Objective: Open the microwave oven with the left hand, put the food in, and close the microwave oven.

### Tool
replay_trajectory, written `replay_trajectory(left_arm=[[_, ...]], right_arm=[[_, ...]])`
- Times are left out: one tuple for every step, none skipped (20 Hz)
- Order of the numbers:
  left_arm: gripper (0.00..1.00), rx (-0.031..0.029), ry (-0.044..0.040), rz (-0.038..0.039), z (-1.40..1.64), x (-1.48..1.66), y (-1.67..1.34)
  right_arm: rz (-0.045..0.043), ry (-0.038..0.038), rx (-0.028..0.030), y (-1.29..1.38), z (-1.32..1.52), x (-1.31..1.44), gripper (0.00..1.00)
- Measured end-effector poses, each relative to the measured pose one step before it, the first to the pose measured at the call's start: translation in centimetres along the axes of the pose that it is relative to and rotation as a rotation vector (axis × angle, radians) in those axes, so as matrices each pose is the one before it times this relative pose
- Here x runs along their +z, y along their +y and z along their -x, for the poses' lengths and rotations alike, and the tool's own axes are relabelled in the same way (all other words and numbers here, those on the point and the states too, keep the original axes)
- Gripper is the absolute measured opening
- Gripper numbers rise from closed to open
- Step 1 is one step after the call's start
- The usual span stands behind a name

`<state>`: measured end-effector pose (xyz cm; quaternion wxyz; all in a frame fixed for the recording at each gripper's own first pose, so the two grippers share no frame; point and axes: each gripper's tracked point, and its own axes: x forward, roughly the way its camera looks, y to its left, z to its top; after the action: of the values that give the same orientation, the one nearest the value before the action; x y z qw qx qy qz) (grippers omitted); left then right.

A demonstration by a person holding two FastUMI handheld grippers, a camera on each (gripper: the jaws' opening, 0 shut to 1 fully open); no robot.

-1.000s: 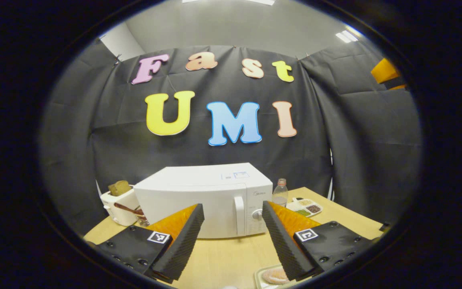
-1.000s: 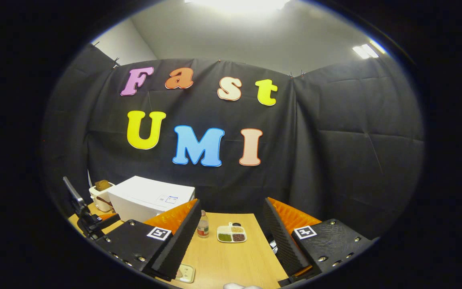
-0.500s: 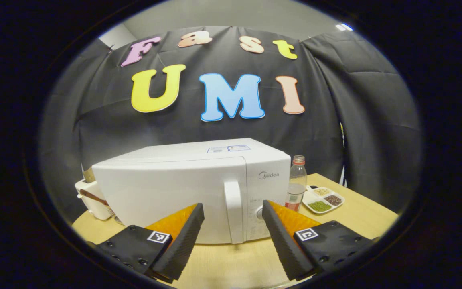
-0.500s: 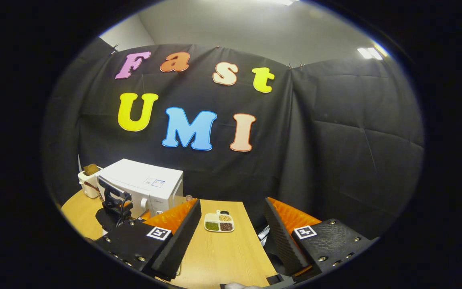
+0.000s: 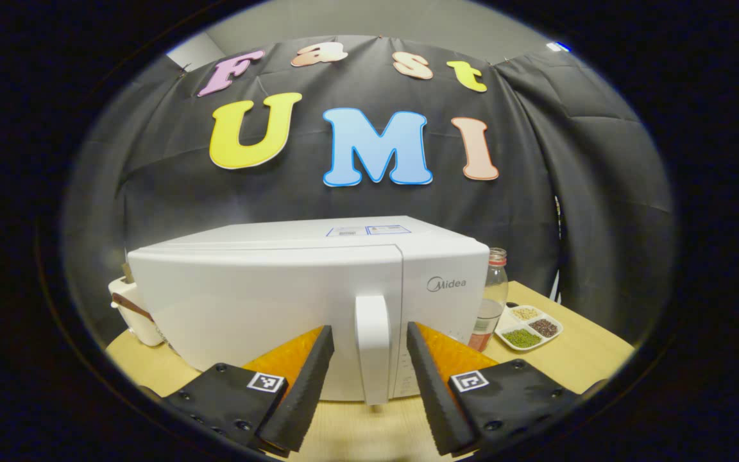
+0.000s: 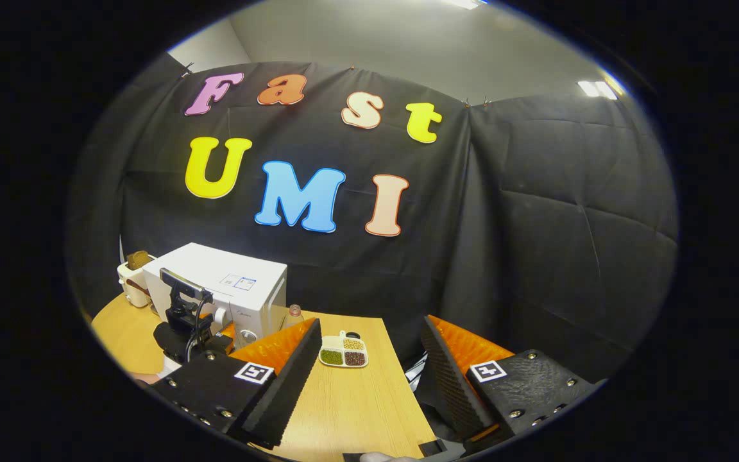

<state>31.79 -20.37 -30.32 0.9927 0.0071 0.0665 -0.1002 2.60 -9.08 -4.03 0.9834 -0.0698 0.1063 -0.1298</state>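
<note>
Your left gripper (image 5: 364,359) sits right in front of the white microwave oven (image 5: 267,301), with its jaws apart and the vertical door handle (image 5: 373,346) standing between them; neither finger appears to press on the handle, though whether one brushes it cannot be told. The microwave door is closed. The oven stands on the wooden table (image 5: 594,359), with a clear bottle (image 5: 492,298) with a red cap just beside its right side and a small divided dish (image 5: 528,327) of grains and beans near that. A white toaster (image 5: 131,314) peeks out beside the oven's left side. Your right gripper (image 6: 369,366) hovers well apart from the oven, above the table's bare wood, jaws wide apart and holding nothing. In the right gripper view you can see the left gripper from behind, up against the oven's front, and the divided dish lying on the table beyond your right gripper's fingers.
</note>
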Motion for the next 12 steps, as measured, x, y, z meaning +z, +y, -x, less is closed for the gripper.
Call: replay_trajectory(left_arm=[[0.66,0.00584,0.00194,-0.00582,-0.002,-0.070,0.169],[0.55,0.00126,0.00171,-0.00452,-0.135,-0.030,-0.075],[0.49,-0.00989,0.00205,-0.00008,-0.078,-0.067,-0.246],[0.42,-0.00494,0.00426,0.00376,-0.113,0.018,-0.178],[0.41,0.00412,-0.00113,0.00982,0.147,0.012,0.004],[0.34,0.00085,0.00607,0.01853,-0.128,-0.153,0.202],[0.33,-0.00305,0.00222,0.01190,0.012,0.039,-0.019],[0.33,-0.00497,0.00281,0.00723,0.033,-0.096,-0.058],[0.33,-0.00379,-0.00038,0.00107,0.018,0.071,-0.031],[0.30,-0.00031,-0.00050,0.00156,0.066,0.032,0.094],[0.28,0.00247,0.00056,0.00126,0.064,0.024,0.092],[0.26,0.00345,-0.00150,0.00180,-0.046,-0.044,-0.006]], right_arm=[[0.00514,0.00422,-0.00055,-0.058,-0.302,-0.188,0.95],[0.00144,0.00271,0.00447,0.126,-0.133,-0.017,0.95],[-0.00189,0.00043,0.00561,0.131,-0.120,0.003,0.95],[0.00058,0.00009,0.00109,0.027,-0.006,0.037,0.95],[0.00038,0.00033,-0.00093,-0.083,-0.101,-0.073,0.96],[0.00193,0.00017,-0.00004,-0.028,-0.077,0.027,0.96],[0.00387,0.00047,-0.00306,-0.109,0.009,-0.183,0.96],[0.00769,-0.00006,-0.00460,-0.112,-0.012,0.016,0.96],[0.00916,-0.00357,-0.00340,-0.053,0.065,-0.029,0.96],[0.00594,-0.00080,-0.00445,-0.022,0.040,-0.036,0.96],[-0.00096,0.00393,0.00316,0.112,-0.076,-0.177,0.96],[-0.00637,0.00661,0.00700,0.252,-0.002,-0.062,0.96]])
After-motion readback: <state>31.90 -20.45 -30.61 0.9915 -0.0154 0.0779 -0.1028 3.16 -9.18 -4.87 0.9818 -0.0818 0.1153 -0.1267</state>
